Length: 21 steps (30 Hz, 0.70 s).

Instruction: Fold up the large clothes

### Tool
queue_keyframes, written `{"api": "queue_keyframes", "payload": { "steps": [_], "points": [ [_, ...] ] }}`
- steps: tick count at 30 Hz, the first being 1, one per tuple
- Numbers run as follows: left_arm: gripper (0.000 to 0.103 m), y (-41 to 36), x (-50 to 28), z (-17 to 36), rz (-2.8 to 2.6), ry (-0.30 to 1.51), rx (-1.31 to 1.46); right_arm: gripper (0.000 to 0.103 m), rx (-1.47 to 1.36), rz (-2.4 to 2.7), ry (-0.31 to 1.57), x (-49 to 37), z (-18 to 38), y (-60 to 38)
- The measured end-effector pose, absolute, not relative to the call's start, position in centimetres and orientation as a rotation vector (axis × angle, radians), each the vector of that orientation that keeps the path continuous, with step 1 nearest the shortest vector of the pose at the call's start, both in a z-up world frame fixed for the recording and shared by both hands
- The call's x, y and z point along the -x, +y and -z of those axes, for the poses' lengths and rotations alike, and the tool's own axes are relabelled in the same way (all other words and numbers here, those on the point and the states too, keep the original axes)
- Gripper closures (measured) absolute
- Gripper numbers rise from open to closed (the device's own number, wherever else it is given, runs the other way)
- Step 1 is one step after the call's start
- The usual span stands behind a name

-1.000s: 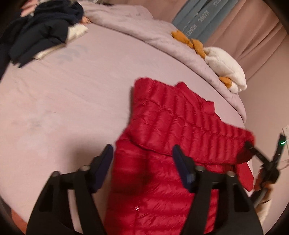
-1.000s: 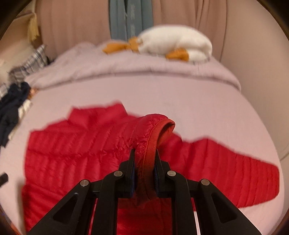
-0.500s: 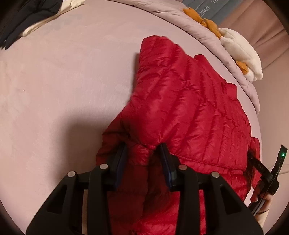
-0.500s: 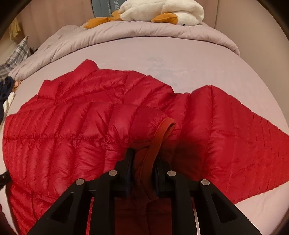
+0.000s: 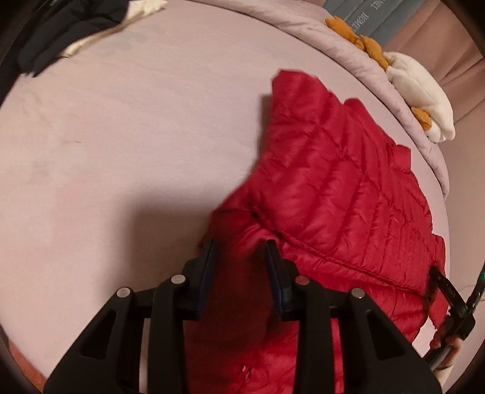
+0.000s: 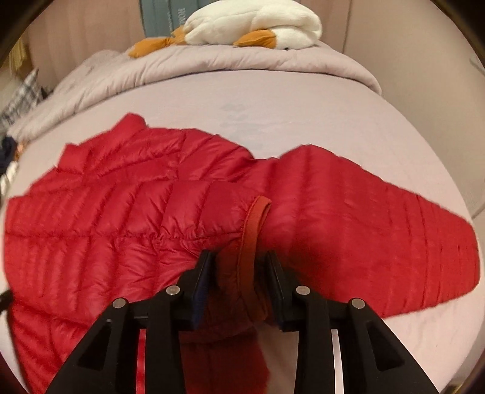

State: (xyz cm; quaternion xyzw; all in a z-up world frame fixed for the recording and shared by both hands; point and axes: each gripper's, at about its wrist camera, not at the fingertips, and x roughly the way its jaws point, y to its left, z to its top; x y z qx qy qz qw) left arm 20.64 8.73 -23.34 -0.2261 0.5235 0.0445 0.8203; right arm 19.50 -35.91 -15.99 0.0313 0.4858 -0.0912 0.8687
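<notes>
A red quilted puffer jacket [image 5: 339,188] lies on the lilac bed sheet [image 5: 121,136], one sleeve folded across its body. My left gripper [image 5: 241,257] is partly open, its jaws on either side of a fold at the jacket's near edge. In the right wrist view the jacket [image 6: 121,218] spreads left, its other sleeve [image 6: 394,230] reaching right. My right gripper [image 6: 239,266] is partly open, with the folded sleeve's cuff [image 6: 254,224] lying loose between the jaws. The right gripper also shows at the left wrist view's right edge [image 5: 448,300].
A rolled lilac duvet [image 6: 212,69] runs along the bed's far side with a white and orange plush toy [image 6: 257,27] on it. Dark and cream clothes [image 5: 75,33] are piled at the far left corner. A wall stands close on the right.
Both grippers lowered the folded jacket parts onto the bed. The left jaws, closed half a second ago, have opened; the right jaws have also widened and released the cuff.
</notes>
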Motion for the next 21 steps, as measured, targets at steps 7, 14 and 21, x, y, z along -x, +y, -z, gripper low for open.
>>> {"api": "queue_keyframes", "payload": {
  "steps": [7,14,21],
  "points": [
    [0.052,9.7,-17.6,18.7,-0.078,0.996,0.505,0.055,-0.112,0.298,0.938,-16.0,12.6,-39.2],
    [0.031,7.7,-14.7,14.2,-0.008,0.898,0.476,0.036,-0.113,0.322,0.808,-12.7,8.4,-40.4],
    [0.009,5.8,-12.7,11.1,0.070,0.808,0.448,0.007,-0.119,0.260,0.693,-9.5,4.6,-40.2]
  ]
}}
